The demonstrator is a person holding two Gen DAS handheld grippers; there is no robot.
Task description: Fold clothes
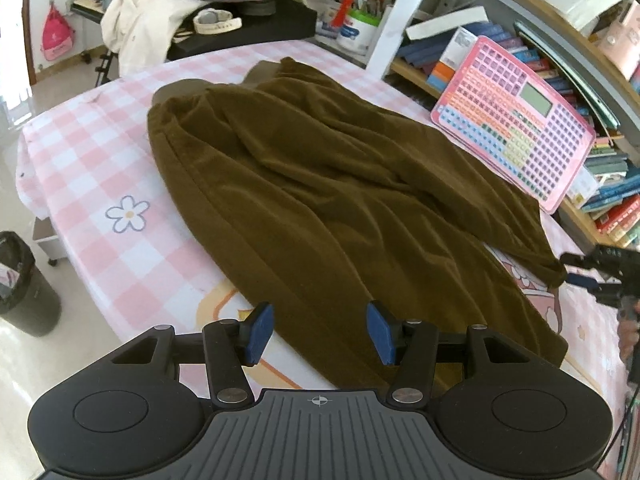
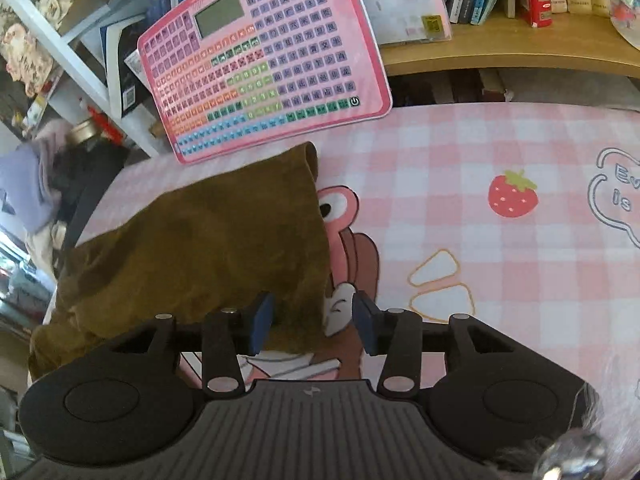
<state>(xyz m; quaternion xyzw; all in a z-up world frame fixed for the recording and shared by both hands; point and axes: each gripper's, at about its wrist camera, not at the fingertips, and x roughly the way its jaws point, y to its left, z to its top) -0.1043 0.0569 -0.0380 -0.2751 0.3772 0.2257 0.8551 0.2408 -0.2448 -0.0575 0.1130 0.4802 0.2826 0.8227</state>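
A brown velvety garment [image 1: 320, 184] lies rumpled across the pink checked tablecloth [image 1: 92, 152]. My left gripper [image 1: 318, 332] is open, its blue pads just above the garment's near edge, holding nothing. In the right wrist view the same brown garment [image 2: 208, 240] lies at the left, one corner reaching toward the pink keyboard toy. My right gripper [image 2: 312, 328] is open above the garment's near right edge, nothing between its pads. The right gripper also shows in the left wrist view [image 1: 600, 276] at the garment's far right corner.
A pink keyboard toy [image 1: 516, 120] leans against the bookshelf [image 1: 600, 184] at the table's right; it shows in the right wrist view [image 2: 264, 60] too. Piled clothes [image 1: 160, 12] and a pen holder [image 1: 356, 28] sit behind. A dark bin [image 1: 24, 284] stands on the floor at left.
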